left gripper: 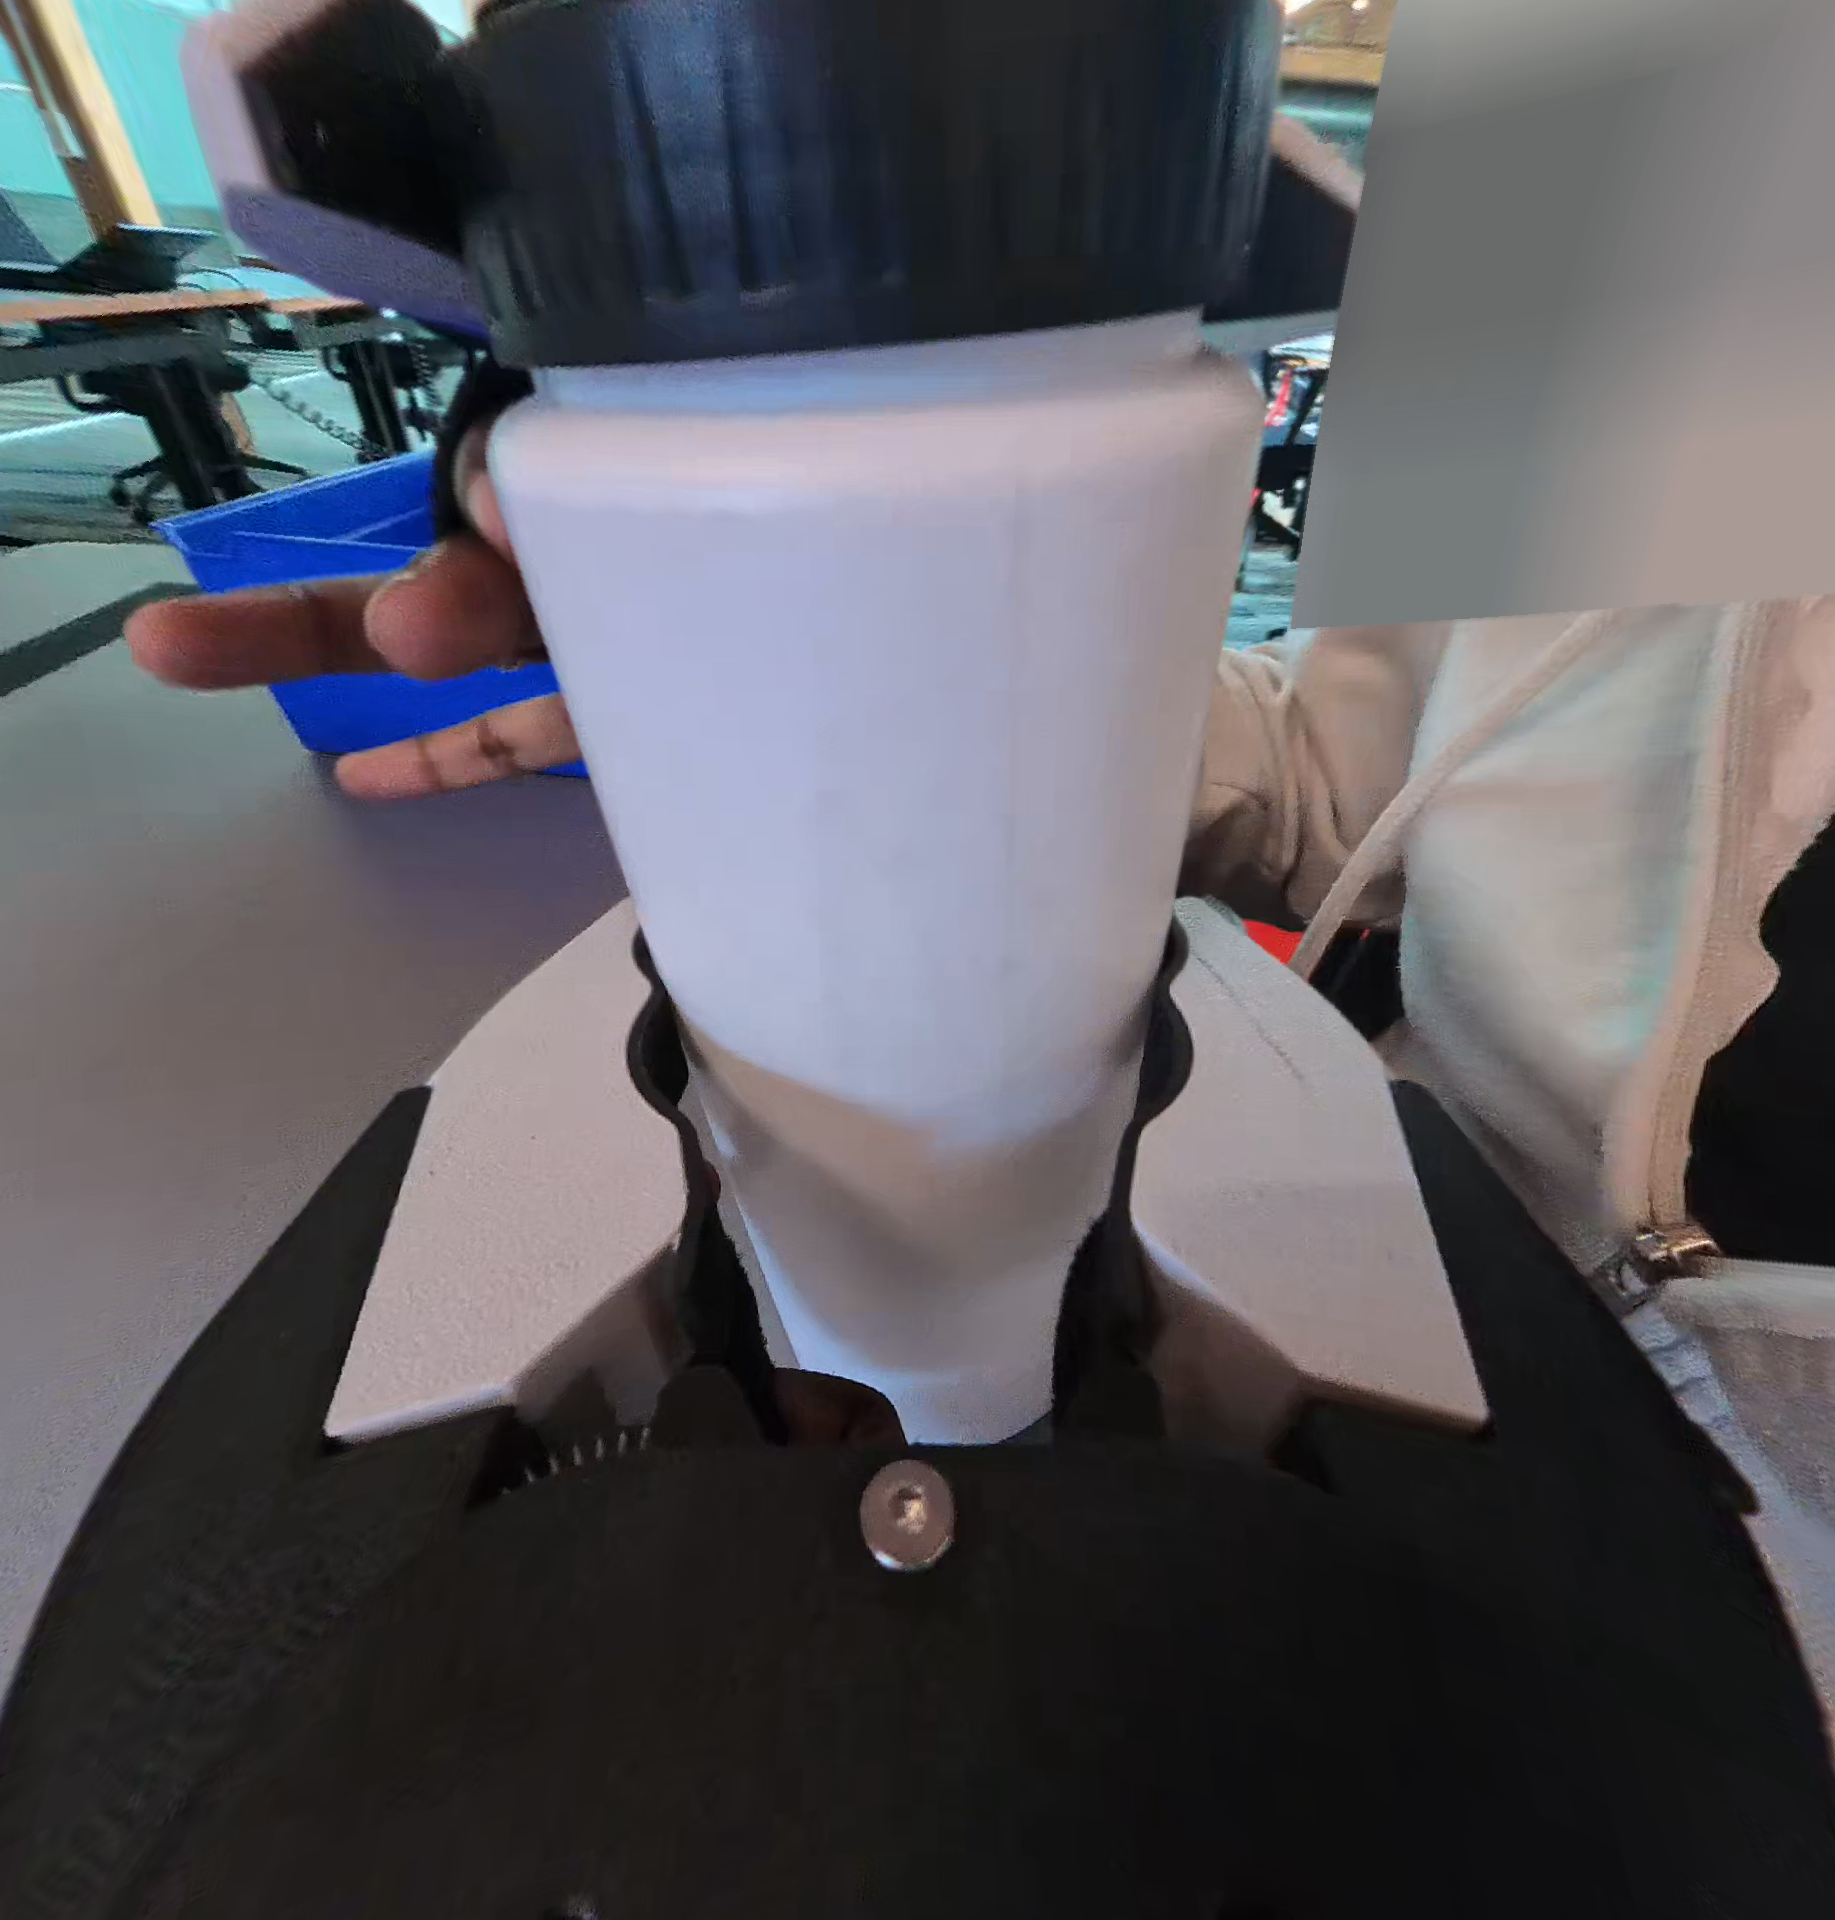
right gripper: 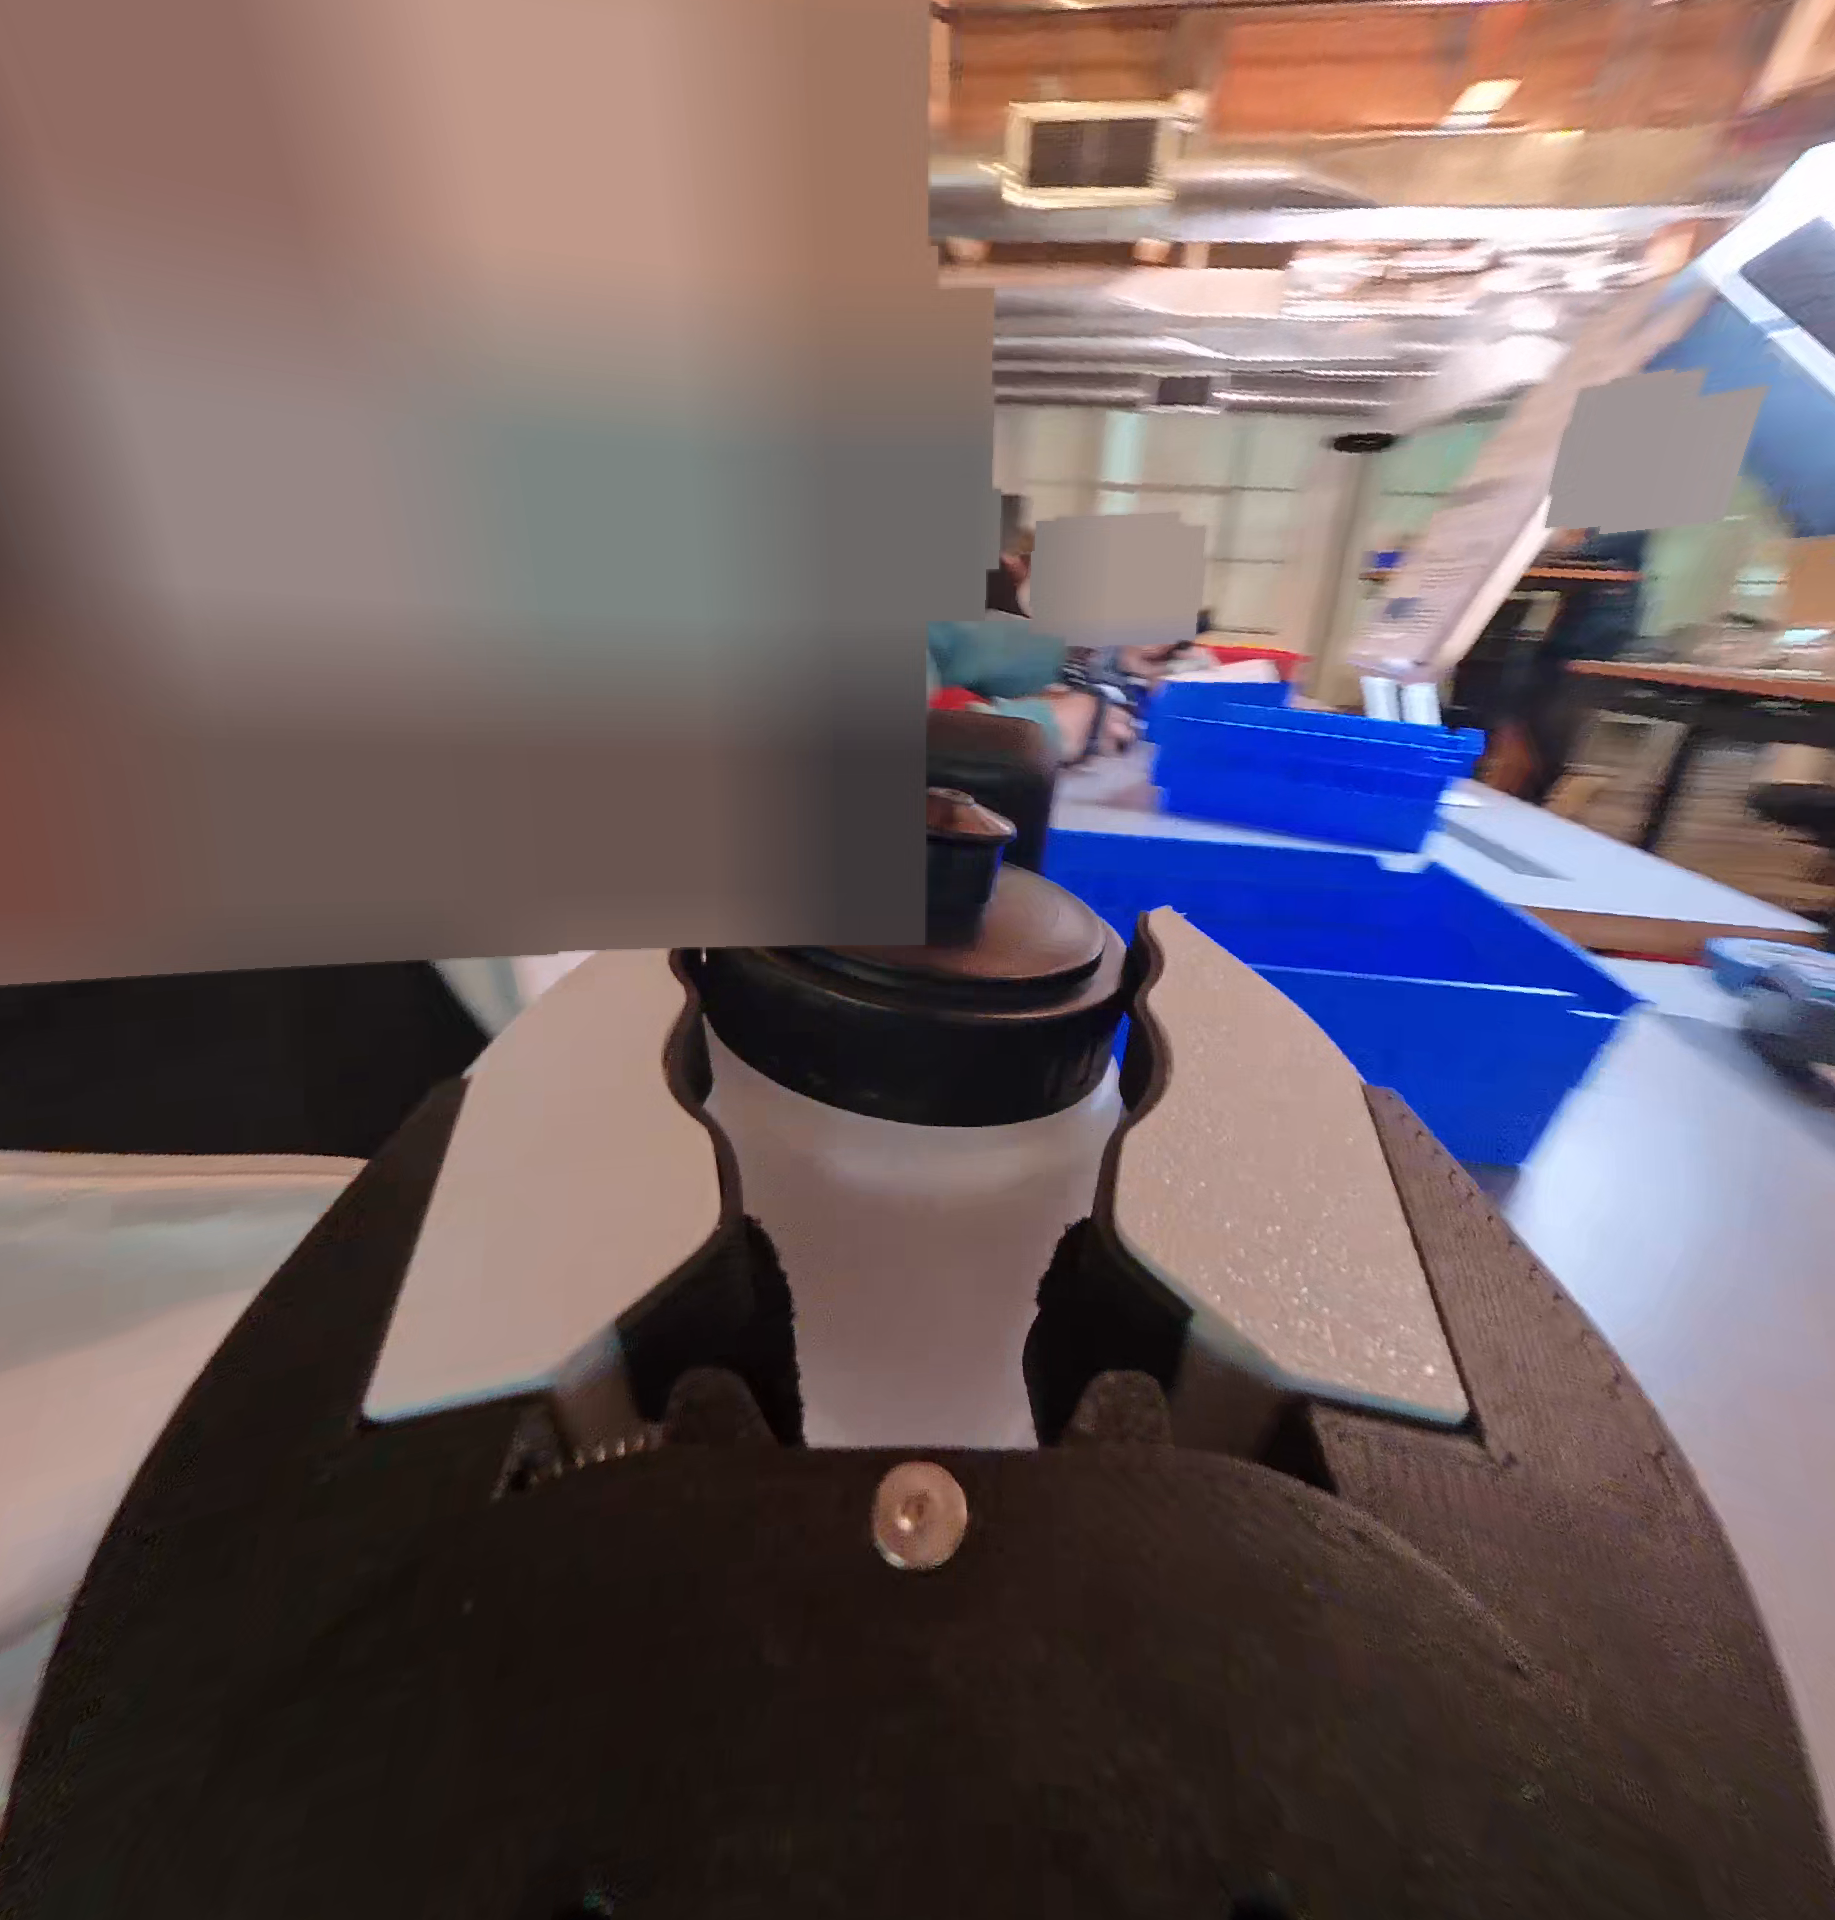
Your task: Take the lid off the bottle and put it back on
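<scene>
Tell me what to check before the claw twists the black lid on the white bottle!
1. Left claw clamped on the white bottle: ok, fingers press both sides of its lower body.
2. Right claw around the black lid: ok, its fingertips flank the lid's rim.
3. Lid seated on the bottle: looks ok, it sits level on the neck; how tightly it is screwed, cannot tell.
4. Bottle upright: ok, lid on top.
5. Bottle's base resting on the table: cannot tell, it is hidden.
6. Room around the lid: ok, the blue bin is behind.
</scene>
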`<state>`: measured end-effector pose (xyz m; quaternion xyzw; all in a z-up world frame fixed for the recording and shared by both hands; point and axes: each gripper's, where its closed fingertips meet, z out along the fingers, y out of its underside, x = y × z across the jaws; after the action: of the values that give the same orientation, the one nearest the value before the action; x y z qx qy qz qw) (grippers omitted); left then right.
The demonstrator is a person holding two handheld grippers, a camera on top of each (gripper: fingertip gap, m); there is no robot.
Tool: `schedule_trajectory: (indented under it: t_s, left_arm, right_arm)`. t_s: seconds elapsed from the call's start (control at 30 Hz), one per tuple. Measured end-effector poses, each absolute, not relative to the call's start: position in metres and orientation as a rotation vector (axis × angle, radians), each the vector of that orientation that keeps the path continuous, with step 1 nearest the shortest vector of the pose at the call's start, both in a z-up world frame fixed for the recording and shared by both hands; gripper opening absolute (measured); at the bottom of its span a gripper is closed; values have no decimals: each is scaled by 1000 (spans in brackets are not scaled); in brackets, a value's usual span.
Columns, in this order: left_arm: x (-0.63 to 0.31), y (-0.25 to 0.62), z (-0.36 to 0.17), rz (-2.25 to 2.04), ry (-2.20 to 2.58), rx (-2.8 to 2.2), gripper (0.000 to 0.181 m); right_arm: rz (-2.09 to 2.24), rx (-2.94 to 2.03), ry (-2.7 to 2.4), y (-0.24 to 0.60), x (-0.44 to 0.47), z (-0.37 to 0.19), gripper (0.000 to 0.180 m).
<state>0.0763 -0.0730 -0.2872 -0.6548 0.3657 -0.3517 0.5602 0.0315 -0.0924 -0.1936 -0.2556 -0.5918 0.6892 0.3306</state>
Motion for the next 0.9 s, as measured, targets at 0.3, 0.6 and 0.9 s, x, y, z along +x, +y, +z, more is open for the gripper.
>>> schedule_trajectory:
  t_s: [0.3, 0.6, 0.9]
  left_arm:
    - [16, -21, -286, -205, 526, -1609, 88]
    - [80, -80, -284, -783, 926, -1490, 87]
    - [23, -26, -287, -314, 563, -1612, 87]
  right_arm:
    - [1479, -772, -1251, -58, 5, -185, 96]
    - [1902, -625, -1573, -107, 37, -190, 75]
    - [1610, -657, -1211, -66, 16, -172, 97]
